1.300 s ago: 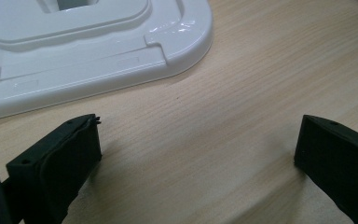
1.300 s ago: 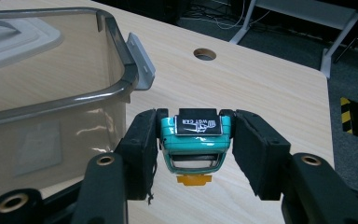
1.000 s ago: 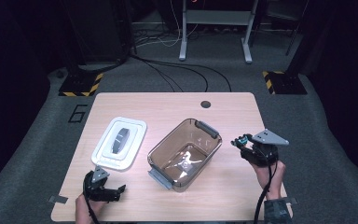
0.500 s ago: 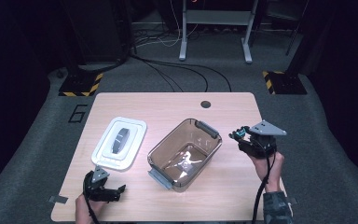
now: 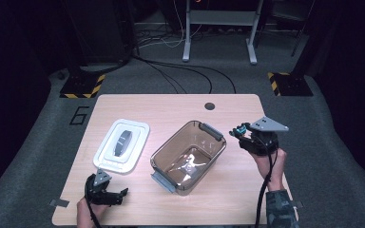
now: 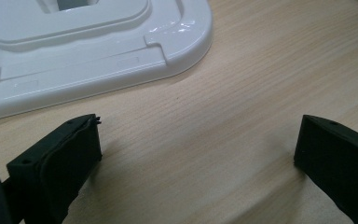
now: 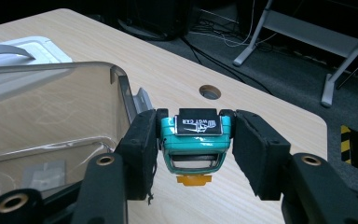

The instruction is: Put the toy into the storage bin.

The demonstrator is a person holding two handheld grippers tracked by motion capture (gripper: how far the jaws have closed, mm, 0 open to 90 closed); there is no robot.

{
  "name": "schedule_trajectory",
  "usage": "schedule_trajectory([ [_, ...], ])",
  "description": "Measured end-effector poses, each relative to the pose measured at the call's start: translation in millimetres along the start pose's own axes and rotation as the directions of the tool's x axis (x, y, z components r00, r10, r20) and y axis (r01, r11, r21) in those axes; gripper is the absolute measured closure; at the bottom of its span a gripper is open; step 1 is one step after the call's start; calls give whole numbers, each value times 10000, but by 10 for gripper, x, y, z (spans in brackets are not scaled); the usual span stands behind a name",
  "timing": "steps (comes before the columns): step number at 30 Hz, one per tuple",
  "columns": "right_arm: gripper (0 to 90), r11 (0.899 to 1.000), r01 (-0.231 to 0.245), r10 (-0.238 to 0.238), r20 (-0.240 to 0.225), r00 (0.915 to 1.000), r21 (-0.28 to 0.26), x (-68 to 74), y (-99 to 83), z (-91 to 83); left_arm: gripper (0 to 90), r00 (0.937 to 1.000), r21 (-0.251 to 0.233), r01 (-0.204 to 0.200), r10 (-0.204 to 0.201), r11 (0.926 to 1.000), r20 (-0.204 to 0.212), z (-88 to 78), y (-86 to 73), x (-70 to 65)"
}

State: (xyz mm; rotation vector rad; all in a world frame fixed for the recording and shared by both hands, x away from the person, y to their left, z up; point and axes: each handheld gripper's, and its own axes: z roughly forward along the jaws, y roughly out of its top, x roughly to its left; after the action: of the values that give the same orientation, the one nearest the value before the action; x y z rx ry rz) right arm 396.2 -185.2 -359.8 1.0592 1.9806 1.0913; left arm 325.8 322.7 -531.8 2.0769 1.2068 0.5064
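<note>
My right gripper (image 5: 241, 131) (image 7: 195, 135) is shut on a small teal toy car (image 7: 195, 136) (image 5: 240, 129), held in the air just right of the clear brown bin (image 5: 188, 150) (image 7: 51, 107). The car's black top and orange bumper show between the black pads. The bin stands in the middle of the table with grey latches at its ends. Left of it lies its white lid (image 5: 122, 145) (image 6: 88, 51) with a grey handle. My left gripper (image 5: 120, 193) (image 6: 198, 144) rests open on the wood near the front left edge, just in front of the lid, with nothing between its jaws.
The wooden table (image 5: 171, 111) has a round cable hole (image 5: 209, 106) (image 7: 209, 91) near its far edge. Behind the table, cables (image 5: 180, 71) run over grey floor to a metal stand (image 5: 218, 28). Yellow-black floor markers (image 5: 81, 85) lie at both far sides.
My right gripper has risen a little with the toy car and shifted left toward the bin. The left gripper has stayed put.
</note>
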Motion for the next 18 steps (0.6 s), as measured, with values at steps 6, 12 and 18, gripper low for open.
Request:
schedule_trajectory([
  [6,500,9999,111,-112,-145,9998,-76,34,94,21,2,10000,-6,42,-42,10000,12,1,-1,-2],
  [12,500,9998,191,-195,-419,9989,-93,91,173,80,2,10000,1,-2,2,10000,2,0,0,0],
  [18,500,9995,329,-330,-675,9972,-24,174,268,146,2,10000,-35,37,-37,10000,-16,3,-2,-3],
])
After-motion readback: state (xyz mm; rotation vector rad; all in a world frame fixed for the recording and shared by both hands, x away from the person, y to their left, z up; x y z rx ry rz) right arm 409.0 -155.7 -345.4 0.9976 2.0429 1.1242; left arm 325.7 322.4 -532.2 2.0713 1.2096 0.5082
